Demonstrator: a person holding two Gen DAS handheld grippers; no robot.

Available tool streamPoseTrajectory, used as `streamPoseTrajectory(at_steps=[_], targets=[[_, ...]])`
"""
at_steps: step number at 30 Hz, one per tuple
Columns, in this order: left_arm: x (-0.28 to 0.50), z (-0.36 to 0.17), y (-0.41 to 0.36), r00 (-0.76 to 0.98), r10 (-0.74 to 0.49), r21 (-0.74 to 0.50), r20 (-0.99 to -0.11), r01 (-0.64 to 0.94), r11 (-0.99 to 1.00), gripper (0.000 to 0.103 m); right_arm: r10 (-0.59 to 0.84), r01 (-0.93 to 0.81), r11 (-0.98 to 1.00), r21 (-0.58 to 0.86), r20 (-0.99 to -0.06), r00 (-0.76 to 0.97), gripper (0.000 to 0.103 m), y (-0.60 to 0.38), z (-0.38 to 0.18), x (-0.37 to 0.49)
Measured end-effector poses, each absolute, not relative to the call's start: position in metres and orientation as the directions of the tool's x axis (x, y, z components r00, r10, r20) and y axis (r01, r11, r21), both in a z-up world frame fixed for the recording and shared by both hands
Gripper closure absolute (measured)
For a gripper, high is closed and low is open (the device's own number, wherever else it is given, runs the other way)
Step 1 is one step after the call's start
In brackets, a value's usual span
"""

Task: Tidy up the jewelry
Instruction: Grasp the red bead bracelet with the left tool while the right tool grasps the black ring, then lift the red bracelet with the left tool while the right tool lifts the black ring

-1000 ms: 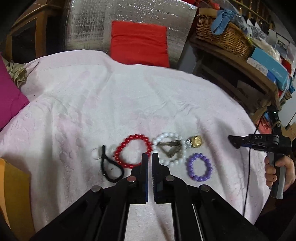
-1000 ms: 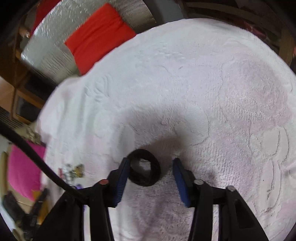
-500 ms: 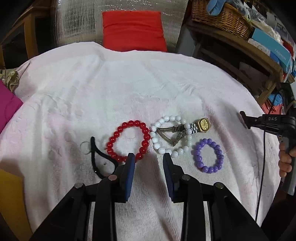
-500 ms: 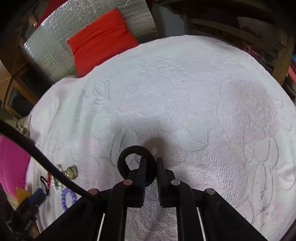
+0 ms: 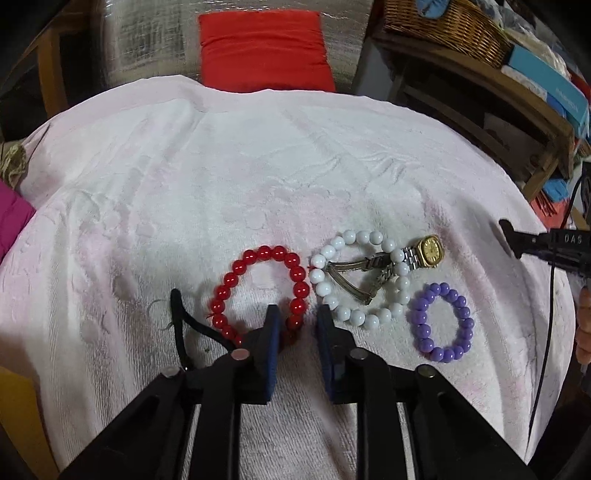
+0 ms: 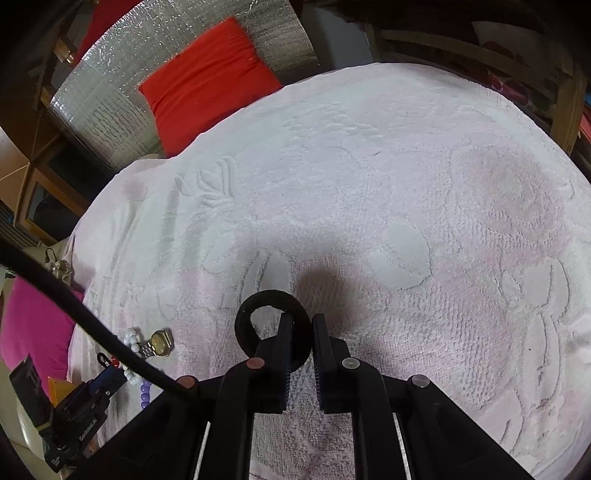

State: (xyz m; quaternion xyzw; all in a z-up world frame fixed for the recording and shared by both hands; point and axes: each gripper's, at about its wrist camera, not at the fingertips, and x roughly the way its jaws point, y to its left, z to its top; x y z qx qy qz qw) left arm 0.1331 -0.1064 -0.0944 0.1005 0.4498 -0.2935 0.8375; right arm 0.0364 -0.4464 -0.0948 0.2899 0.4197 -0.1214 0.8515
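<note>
In the left wrist view, a red bead bracelet [image 5: 258, 291], a white bead bracelet [image 5: 360, 278] with a gold watch [image 5: 428, 251] lying across it, and a purple bead bracelet [image 5: 441, 326] lie in a row on the pale pink towel [image 5: 277, 177]. A black band [image 5: 181, 325] lies left of the red bracelet. My left gripper [image 5: 295, 314] is open, low over the red bracelet's near right edge. In the right wrist view, my right gripper [image 6: 303, 321] is shut on a black ring band [image 6: 273, 325], held just above the towel.
A red cushion [image 5: 264, 51] leans on a silver foil panel behind the towel. A wooden shelf with a wicker basket [image 5: 443, 22] stands at the right. A magenta cushion [image 5: 13, 225] lies at the left edge. The right gripper's handle [image 5: 546, 247] shows at the right.
My left gripper opened and moved closer to the red bracelet. My right gripper closed on the black ring band and lifted it slightly off the towel.
</note>
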Motion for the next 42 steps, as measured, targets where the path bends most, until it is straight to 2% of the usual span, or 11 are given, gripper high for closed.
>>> streamPoseTrajectory(at_steps=[11,16,21,29,42], targets=[[0.144,-0.09,-0.115,0.419,-0.428,-0.126,-0.801,0.58,0.805,0.09,0.043,0.432,0.803,0.411,-0.763,0.645,0.092,-0.442,-0.088,0.037],[0.14,-0.069,-0.105,0.444,-0.491,-0.182,-0.749,0.574,0.798,0.094,0.057,0.391,0.808,0.441,-0.718,0.694,0.092,-0.436,-0.076,0.033],[0.134,-0.038,-0.084,0.49,-0.593,-0.276,-0.639,0.574,0.771,0.094,0.068,0.35,0.815,0.463,-0.675,0.735,0.092,-0.427,-0.066,0.031],[0.142,-0.04,-0.064,0.518,-0.566,-0.274,-0.642,0.534,0.8,0.094,0.084,0.323,0.821,0.471,-0.658,0.748,0.092,-0.414,-0.061,0.032],[0.125,-0.008,-0.037,0.591,-0.582,-0.29,-0.559,0.518,0.805,0.094,0.134,0.222,0.849,0.48,-0.601,0.788,0.092,-0.387,-0.046,0.033]])
